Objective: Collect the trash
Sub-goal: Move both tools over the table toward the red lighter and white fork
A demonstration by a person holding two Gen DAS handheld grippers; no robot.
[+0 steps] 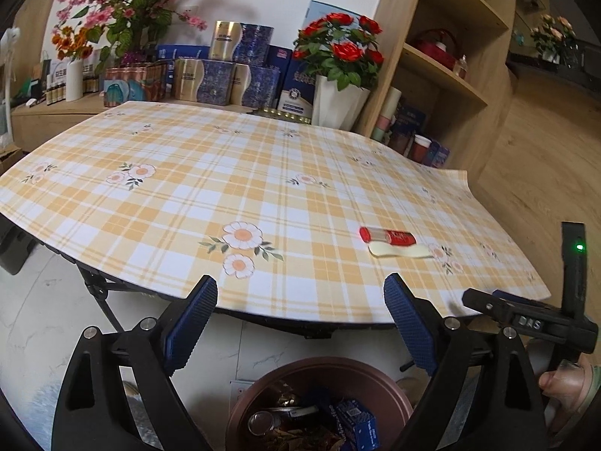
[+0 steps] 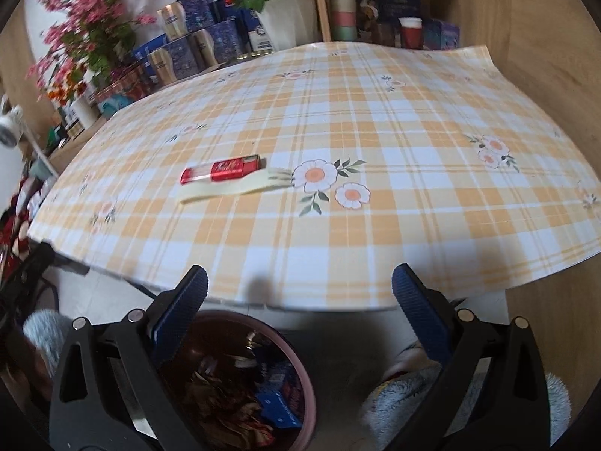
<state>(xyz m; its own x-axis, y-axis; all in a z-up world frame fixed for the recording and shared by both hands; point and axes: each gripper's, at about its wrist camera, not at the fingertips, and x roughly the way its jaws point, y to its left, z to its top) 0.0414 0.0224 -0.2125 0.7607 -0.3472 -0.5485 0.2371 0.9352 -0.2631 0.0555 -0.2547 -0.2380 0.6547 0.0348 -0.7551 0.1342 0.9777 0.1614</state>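
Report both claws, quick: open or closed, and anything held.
Left claw: open, holding nothing.
Right claw: open, holding nothing.

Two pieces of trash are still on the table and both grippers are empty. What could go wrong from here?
1. The red tube lies on the edge of the pale paper strip; picking one may drag or roll the other.
2. The strip lies flat on the tablecloth, so the open right hand-held gripper may pinch the cloth or slip.
3. The trash bin sits partly beneath the table edge; a dropped piece could miss it.
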